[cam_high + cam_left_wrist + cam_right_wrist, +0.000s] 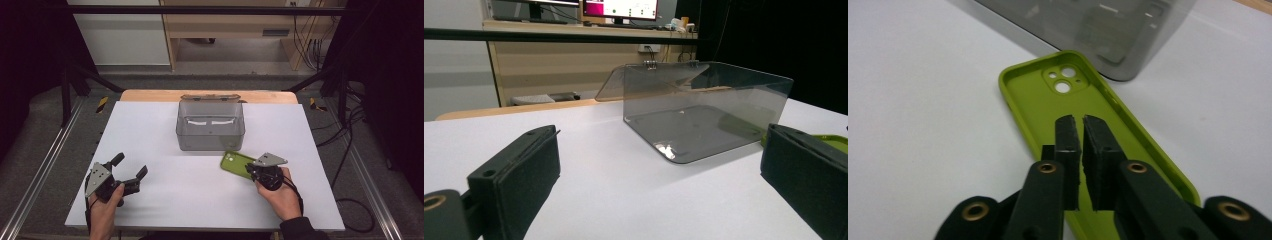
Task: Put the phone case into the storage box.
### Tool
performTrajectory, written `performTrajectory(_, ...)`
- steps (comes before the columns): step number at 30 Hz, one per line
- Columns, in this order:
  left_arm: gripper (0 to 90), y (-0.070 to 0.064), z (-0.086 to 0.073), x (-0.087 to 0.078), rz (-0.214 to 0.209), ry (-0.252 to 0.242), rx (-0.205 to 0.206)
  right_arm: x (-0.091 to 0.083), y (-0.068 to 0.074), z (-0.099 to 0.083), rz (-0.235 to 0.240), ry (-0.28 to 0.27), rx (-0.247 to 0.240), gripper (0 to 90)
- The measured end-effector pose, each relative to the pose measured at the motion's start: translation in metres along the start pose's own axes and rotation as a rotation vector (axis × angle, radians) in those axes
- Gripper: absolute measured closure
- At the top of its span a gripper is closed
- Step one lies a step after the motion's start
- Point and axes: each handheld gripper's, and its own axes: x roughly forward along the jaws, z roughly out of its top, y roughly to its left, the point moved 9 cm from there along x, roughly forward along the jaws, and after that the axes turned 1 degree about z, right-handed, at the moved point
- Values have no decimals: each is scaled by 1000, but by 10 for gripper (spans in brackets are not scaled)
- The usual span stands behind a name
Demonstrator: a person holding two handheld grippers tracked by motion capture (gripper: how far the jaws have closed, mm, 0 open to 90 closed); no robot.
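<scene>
On the white table top [165, 150], right of centre and just in front of the smoky clear box [210, 126]: green phone case [238, 163], lying flat, hollow side up. Camera end pointing toward the box's near right corner, close beside it but not touching, as seen in the right gripper view. Other end under the right gripper [253, 171].

Right gripper [1083, 122] poised over the middle of the case [1048, 100], jaws nearly together, a thin slit left between the pads, nothing caught in it. Cannot tell whether the tips touch the case's inner floor.

Box open-topped, hinged lid [210, 97] thrown back at the far side, walls tinted grey and see-through, standing between the case and the table's far edge. Nothing lying between case and box.

Case look: bright lime green, matte, raised rim all round, rounded corners, square camera panel with round cut-outs [1064, 80] of differing size.

Left gripper [131, 169] well apart at the table's near left, jaws spread wide, holding nothing, aimed toward the box [704, 110]. Strip of green [831, 142] peeking past its right jaw.
</scene>
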Motion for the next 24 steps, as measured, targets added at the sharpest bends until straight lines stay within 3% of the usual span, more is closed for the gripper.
performTrajectory(6,23,0,-1,0,-2,5,3,9,5,8,23,28,-22,900)
performTrajectory(13,27,-2,-1,1,-10,4,1,35,27,21,82,75,-67,900)
performTrajectory(17,28,-2,0,0,-10,3,-2,48,30,31,94,86,-58,900)
performTrajectory(24,31,-3,0,0,-18,3,0,65,31,32,121,123,-53,900)
